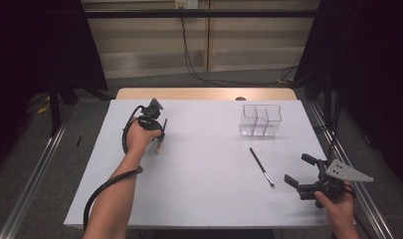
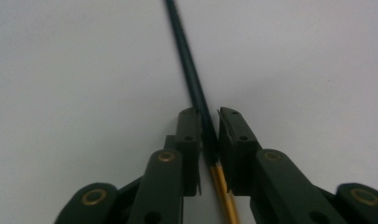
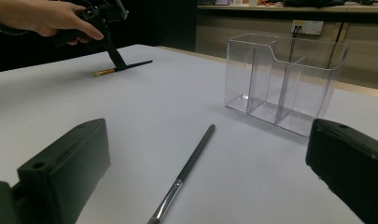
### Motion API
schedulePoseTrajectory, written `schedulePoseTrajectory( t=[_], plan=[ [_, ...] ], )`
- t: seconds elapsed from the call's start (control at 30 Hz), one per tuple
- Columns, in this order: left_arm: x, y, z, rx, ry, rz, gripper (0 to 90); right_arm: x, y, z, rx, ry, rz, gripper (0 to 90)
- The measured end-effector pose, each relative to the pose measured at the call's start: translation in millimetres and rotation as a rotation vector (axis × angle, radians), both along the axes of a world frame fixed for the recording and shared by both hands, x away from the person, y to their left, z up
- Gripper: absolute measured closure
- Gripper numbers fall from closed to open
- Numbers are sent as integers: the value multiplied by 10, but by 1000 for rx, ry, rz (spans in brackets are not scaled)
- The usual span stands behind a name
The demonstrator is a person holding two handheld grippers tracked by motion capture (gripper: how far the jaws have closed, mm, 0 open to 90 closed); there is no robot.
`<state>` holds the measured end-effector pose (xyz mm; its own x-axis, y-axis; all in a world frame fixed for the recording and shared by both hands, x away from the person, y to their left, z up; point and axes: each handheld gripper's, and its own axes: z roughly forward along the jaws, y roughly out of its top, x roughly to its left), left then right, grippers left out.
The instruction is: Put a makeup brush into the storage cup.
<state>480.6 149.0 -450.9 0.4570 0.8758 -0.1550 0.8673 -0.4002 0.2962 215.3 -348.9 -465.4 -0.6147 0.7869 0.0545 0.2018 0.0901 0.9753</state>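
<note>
1. On the left part of the white worktop (image 1: 204, 199), the left claw (image 1: 159, 133) was pointed down and clenched on a dark brush with a gold end (image 1: 160, 135).
2. In the left gripper view, the brush's dark handle (image 2: 196, 88) was seen pinched between the two black jaws, with its gold part emerging below them; the rest of the handle ran away across the worktop (image 2: 74, 70).
3. In the right gripper view, that brush (image 3: 126, 66) was seen lying low on the worktop under the left hand (image 3: 46, 18).
4. Near the right front corner, the right claw (image 1: 297, 170) was held released, its jaws wide apart and nothing between them.
5. A second brush with a silver ferrule (image 1: 261, 167) was lying flat between the right claw and a clear three-part organiser (image 1: 260, 120), apart from both.
</note>
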Motion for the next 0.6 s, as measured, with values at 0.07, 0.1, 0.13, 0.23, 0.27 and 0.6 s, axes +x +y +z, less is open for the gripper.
schedulePoseTrajectory(
  t=[0.07, 0.1, 0.13, 0.23, 0.27, 0.6],
  plan=[
    [-12, -29, 2, 24, -1, -14, 824, -3, 2, 2, -2, 1, 1, 0],
    [-14, -42, 2, 27, 1, -14, 828, -3, 7, 0, -6, 4, 3, 0],
    [-11, -60, 7, 46, 8, -33, 828, -3, 12, -1, -7, 5, 4, 0],
    [-4, -82, 3, 67, 8, -55, 826, -4, 16, 0, -9, 5, 4, 0],
    [3, -92, 5, 76, 14, -66, 822, -8, 17, 0, -13, 3, 5, 0],
    [18, -138, 11, 109, 22, -79, 835, -16, -20, -8, -15, 3, -10, 0]
  ],
)
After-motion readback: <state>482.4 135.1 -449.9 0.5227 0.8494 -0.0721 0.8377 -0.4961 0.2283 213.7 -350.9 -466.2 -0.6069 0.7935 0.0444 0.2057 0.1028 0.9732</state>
